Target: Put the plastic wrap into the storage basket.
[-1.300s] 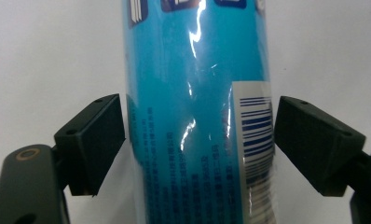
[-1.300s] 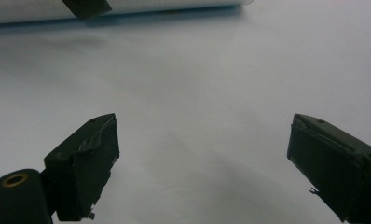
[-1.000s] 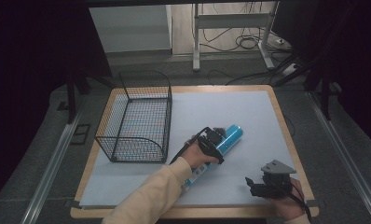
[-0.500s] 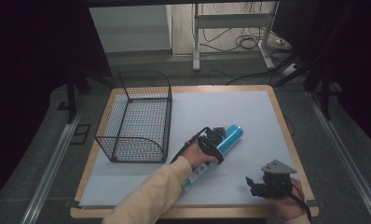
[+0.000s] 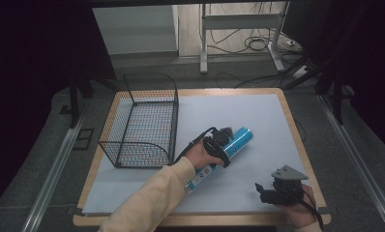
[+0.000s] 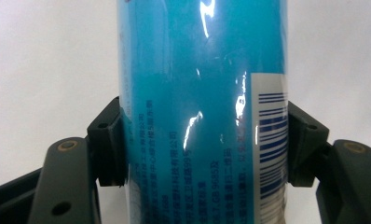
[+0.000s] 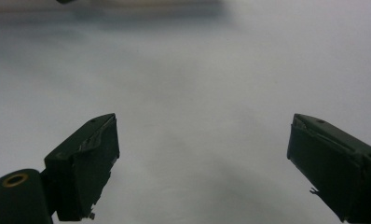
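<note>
Your left gripper (image 5: 218, 146) is clamped on the blue can (image 5: 224, 150), which lies on its side on the white sheet (image 5: 239, 111), a little toward five o'clock from the sheet's middle. In the left gripper view the two pads (image 6: 110, 140) press flat against opposite walls of the can (image 6: 197, 112), with the barcode panel next to the right-hand pad. The jaws have just been closing, and the can is between them. The can's long axis runs from about seven o'clock, near your sleeve (image 5: 152, 198), to about one o'clock, where its blue end points.

Your right gripper (image 5: 273, 189) sits near the sheet's five o'clock corner, close to the wooden table edge (image 5: 306, 159), well apart from the can. Its jaws stand wide apart with nothing between them; in the right gripper view the gripper (image 7: 202, 158) looks over bare white sheet.

The wire basket (image 5: 142, 121) stands upright at about nine to ten o'clock from the can, its open top up, its near wall beside your left hand (image 5: 198, 155) but not touching it. Its outer side runs right along the table's left edge.

Open sheet lies from twelve through three o'clock of the can, out to the far and right edges. Between the can and your right gripper there is a bare strip as well. The near edge of the sheet runs just under your forearm.
</note>
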Motion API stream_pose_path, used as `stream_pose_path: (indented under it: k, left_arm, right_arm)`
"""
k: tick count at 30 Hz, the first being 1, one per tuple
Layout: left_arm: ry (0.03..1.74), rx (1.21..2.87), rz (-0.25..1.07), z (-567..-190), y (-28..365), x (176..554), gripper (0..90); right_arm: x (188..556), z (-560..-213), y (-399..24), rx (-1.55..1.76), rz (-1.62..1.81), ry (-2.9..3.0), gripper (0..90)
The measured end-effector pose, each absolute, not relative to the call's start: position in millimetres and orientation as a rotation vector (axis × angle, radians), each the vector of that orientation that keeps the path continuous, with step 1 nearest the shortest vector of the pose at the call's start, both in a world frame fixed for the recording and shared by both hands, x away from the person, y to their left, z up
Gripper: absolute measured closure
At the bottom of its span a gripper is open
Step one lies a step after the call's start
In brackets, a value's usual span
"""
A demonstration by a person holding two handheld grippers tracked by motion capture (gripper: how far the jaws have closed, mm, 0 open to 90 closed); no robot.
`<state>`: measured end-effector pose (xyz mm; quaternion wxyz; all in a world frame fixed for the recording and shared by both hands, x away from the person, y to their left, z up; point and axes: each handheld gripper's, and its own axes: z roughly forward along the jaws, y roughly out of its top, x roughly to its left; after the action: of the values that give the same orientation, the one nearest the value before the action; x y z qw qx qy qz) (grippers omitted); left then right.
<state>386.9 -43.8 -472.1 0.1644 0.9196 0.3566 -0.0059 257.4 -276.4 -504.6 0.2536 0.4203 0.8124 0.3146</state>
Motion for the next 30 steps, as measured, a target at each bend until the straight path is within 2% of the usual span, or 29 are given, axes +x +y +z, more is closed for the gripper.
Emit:
stream_pose_path:
  k: [30]
  left_arm:
    - [0.991, 2.584, 0.010, -450.2, -27.6, 384.1, 31.3]
  right_arm:
    - [257.2, -504.1, -277.2, 1.141, 0.849, 2.199, 9.5]
